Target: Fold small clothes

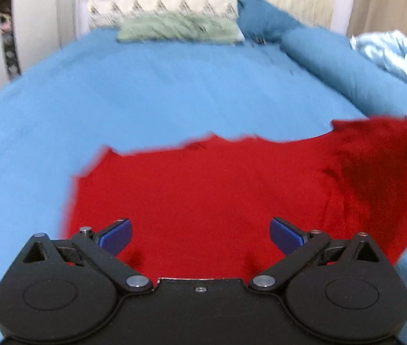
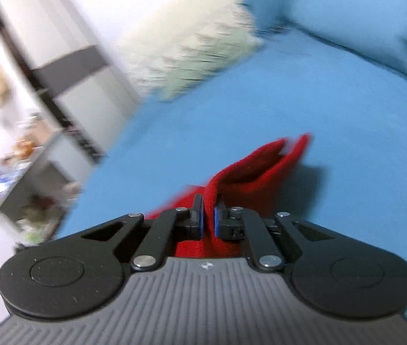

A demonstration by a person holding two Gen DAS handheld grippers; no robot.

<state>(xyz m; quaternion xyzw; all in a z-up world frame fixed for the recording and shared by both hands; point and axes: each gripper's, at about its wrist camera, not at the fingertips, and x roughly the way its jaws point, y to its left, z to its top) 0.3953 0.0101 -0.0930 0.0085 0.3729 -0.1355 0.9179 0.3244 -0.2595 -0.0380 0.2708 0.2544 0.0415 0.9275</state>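
Pinching red garment (image 2: 249,178), right gripper (image 2: 209,220); no legible writing.

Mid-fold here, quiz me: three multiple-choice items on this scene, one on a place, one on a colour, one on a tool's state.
1. Where does the garment lie?
A. on a blue bedsheet
B. on a wooden floor
C. in a basket

2. What colour is the garment?
A. green
B. red
C. white

3. How does the right tool stand?
A. wide open, nothing in it
B. out of view
C. shut on the garment

Answers:
1 A, the red garment spreads over the blue bedsheet.
2 B, it is plainly red in both views.
3 C, the right tool pinches a raised fold between its pads; the left tool hangs open above the cloth.
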